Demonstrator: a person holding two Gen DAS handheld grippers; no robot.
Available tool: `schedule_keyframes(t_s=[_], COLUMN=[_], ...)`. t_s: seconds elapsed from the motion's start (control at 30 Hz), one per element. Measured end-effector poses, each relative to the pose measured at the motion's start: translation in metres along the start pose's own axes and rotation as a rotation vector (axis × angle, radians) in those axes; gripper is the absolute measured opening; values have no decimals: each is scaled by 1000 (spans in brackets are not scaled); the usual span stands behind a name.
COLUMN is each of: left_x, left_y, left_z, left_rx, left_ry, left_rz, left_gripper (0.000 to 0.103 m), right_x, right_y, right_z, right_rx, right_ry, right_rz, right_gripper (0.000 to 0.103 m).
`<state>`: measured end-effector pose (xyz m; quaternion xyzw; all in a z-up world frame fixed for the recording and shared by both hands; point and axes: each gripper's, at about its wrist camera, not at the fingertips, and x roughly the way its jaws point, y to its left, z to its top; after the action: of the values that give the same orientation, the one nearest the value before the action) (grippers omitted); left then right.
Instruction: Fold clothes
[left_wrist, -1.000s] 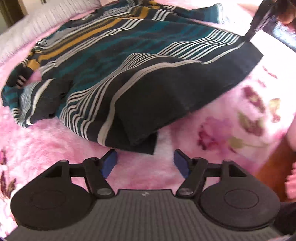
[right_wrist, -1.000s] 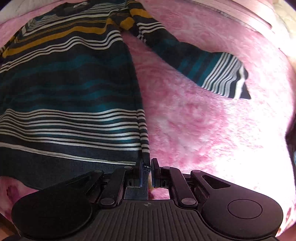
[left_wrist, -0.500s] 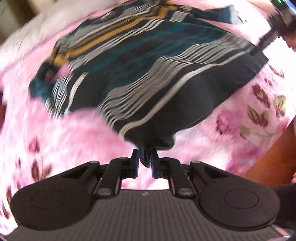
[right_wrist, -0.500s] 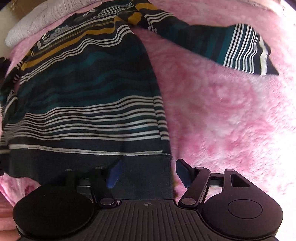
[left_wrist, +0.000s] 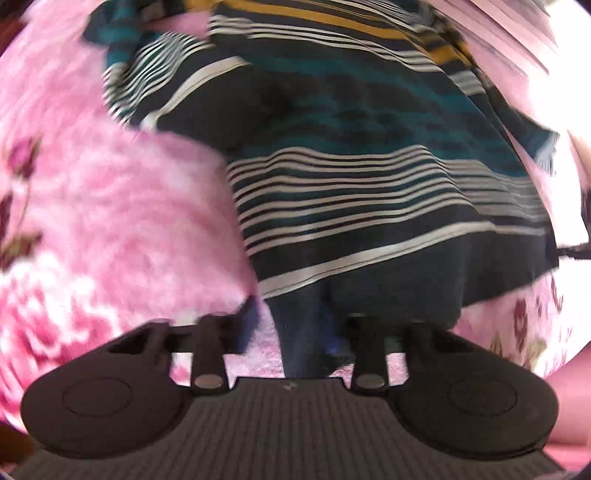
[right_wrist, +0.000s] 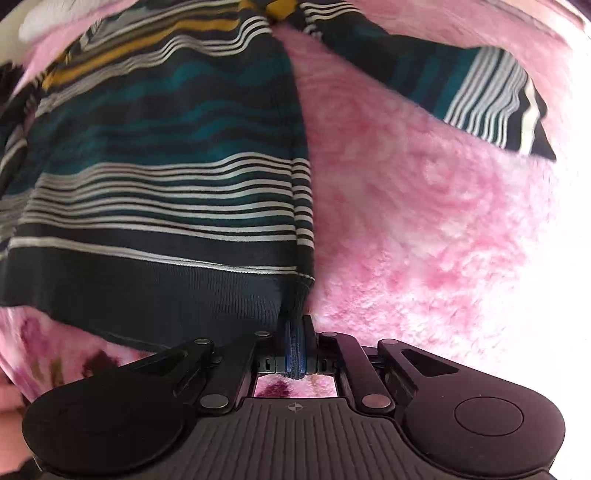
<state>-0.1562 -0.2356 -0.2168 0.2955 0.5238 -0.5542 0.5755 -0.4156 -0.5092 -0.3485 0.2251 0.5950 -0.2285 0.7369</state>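
The striped sweater (right_wrist: 159, 177) lies flat on the pink fleece blanket (right_wrist: 424, 229), its dark ribbed hem nearest my cameras and its yellow-striped shoulders running away toward the top of both frames, so its long axis points straight ahead of me. My right gripper (right_wrist: 297, 332) is clamped narrow on the hem's corner, a roll of navy ribbing pinched between its fingers at lower centre of the right view. My left gripper (left_wrist: 295, 332) stands wide, with the opposite hem corner drooping between its fingers in the lower middle of the blurred left view, not pinched as far as I can judge. One sleeve (right_wrist: 443, 92) stretches off to the upper right. I judge the left must close on its corner before both can carry the hem forward toward the shoulders.
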Motion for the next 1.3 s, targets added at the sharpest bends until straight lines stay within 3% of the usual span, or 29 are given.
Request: schedule_keyframes(t_s=[0.03,0.17,0.27,0.37,0.47,0.67,0.77,0.9,0.93,1.0,1.03,1.17,1.23,1.27,1.3], left_x=[-9,-49,-87,-105,-105,-86,-89,-112,-115,-119,-119,-99,-84,-73,-61], left_y=[0,3,10,20,31,44,58,81,85,87,85,51,33,26,20], left_z=[0,-2,-7,-16,-33,-63,-63,-55,-49,-36,-29,2,14,18,21], left_rx=[25,113,159,174,176,175,164,216,234,276,301,548,686,742,797], left_ry=[1,-1,-14,4,49,110,138,119,96,44,14,-97,-133,-133,-132], left_rz=[3,16,28,55,65,54,63,143,156,172,175,173,172,182,191], left_gripper=[5,4,1,1,1,2,2,4,6,19,32,54,60,60,60], right_x=[-1,-17,-48,-73,-80,-55,-52,-56,-57,-58,-59,-63,-64,-64,-65], right_y=[3,14,18,38,56,70,75,89,93,99,103,117,128,137,145], right_z=[1,0,-10,-32,-66,-121,-114,-95,-90,-81,-76,-57,-48,-44,-40], right_rx=[-23,-114,-30,-48,-20,77,99,123,129,140,146,170,183,187,184], right_ry=[7,32,27,42,84,170,144,111,103,86,78,45,25,9,-9], right_rz=[-12,-53,13,34,61,61,20,-31,-44,-70,-83,-134,-150,-149,-148], right_gripper=[2,1,1,1,1,1,2,2,2,3,3,5,27,59,68])
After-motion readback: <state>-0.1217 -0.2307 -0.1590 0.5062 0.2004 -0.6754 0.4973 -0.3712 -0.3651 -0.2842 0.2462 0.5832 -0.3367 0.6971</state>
